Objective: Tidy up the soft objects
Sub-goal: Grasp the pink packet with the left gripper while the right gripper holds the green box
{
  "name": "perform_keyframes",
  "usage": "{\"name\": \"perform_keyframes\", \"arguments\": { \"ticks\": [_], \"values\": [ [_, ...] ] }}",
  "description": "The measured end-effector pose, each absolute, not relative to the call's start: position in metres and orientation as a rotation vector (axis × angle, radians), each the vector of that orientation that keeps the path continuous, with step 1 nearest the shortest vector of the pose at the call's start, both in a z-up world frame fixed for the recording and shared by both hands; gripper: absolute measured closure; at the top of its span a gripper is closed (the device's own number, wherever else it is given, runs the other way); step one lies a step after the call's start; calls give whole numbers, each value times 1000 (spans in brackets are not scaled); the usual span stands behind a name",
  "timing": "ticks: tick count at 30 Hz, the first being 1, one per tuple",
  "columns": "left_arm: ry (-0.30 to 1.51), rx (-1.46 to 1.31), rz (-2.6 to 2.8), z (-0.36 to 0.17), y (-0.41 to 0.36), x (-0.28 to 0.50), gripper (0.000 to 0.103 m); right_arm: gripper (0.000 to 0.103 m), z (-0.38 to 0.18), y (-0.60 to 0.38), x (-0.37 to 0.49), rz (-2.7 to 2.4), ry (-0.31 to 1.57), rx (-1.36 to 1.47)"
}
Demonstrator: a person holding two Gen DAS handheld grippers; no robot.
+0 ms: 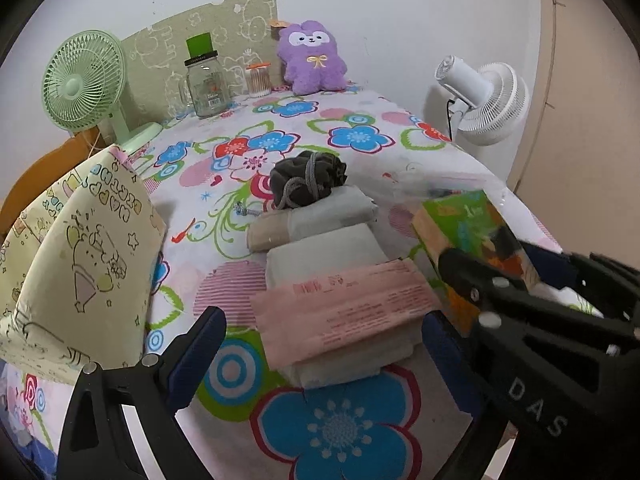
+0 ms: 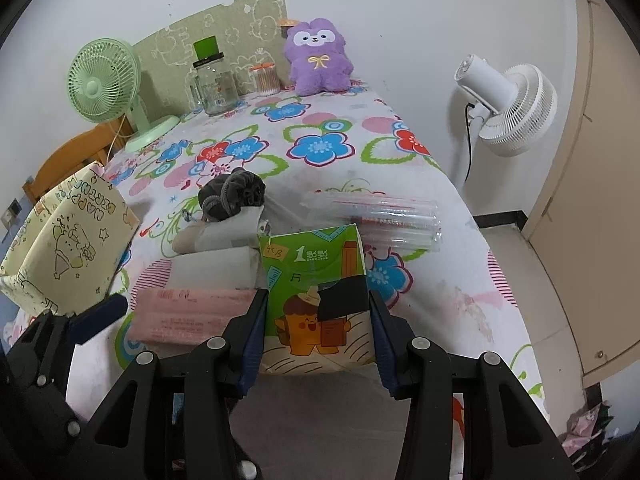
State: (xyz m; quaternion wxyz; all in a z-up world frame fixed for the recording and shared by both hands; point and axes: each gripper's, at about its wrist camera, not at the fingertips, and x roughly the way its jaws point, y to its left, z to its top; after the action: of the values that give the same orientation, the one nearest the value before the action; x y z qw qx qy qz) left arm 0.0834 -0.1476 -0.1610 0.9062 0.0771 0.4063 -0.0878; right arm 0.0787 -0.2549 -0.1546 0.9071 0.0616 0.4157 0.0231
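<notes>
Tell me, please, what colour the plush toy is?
Purple plush toy, clearest in the right wrist view.

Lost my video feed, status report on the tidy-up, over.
Right tongs shut on green tissue pack. Left tongs open, empty, over pink pack. Clear plastic package lies just beyond.

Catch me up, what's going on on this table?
A person is sorting soft goods with two handheld grippers. The right gripper is shut on a green tissue pack, holding it above the floral tablecloth. The left gripper is open, its fingers either side of a pink pack that lies on folded white cloths. A yellow gift bag stands to the left.
</notes>
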Motion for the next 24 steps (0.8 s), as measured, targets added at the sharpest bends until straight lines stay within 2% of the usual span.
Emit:
{"name": "perform_keyframes", "arguments": {
  "ticks": [13, 17, 24],
  "values": [
    [797, 240, -207, -160, -168, 97, 4, 53, -156, -266, 93, 33, 866, 155],
    [820, 260, -241, -164, -173, 94, 15, 53, -160, -268, 94, 30, 879, 164],
    [833, 285, -253, -166, -172, 86, 17, 53, -160, -269, 94, 22, 882, 169]
  ]
}}
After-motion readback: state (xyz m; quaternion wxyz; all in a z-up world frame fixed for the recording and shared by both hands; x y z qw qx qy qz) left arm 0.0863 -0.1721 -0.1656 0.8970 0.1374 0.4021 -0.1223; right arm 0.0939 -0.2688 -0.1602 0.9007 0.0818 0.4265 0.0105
